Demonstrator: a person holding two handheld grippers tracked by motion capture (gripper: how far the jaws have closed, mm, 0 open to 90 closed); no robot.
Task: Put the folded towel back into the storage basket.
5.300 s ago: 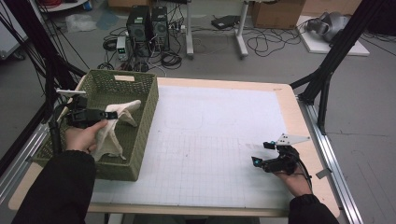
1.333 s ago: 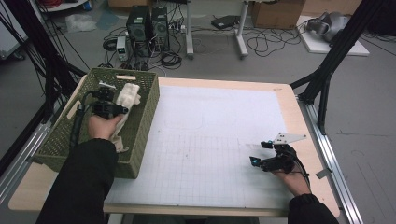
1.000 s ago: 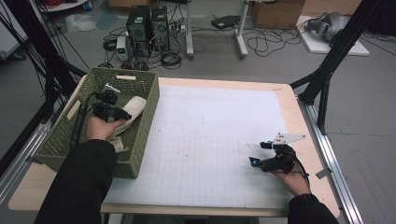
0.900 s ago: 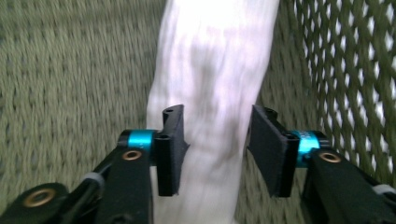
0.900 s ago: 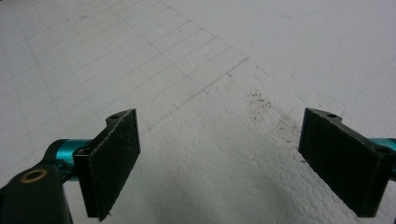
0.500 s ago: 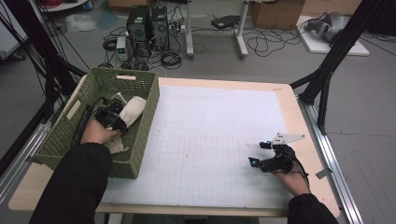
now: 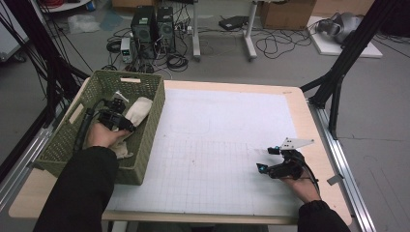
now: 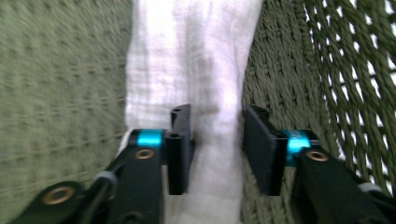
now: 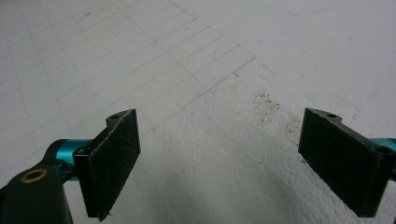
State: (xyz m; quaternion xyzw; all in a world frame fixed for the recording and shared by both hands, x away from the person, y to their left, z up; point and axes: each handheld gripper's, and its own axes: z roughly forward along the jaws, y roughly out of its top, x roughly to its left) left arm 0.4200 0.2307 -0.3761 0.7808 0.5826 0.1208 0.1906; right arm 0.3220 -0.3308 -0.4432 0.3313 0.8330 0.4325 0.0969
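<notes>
- The left gripper [image 7: 126, 124] is inside the green basket [image 7: 145, 159] at the left of the table [image 7: 227, 87].
- Its jaws have just been opening; the white cloth [image 8: 196, 60] lies between them, and the pads do not press it.
- The right gripper [image 7: 265, 164] rests on the white mat [image 7: 217, 145] at the near right, jaws wide apart, holding nothing.
</notes>
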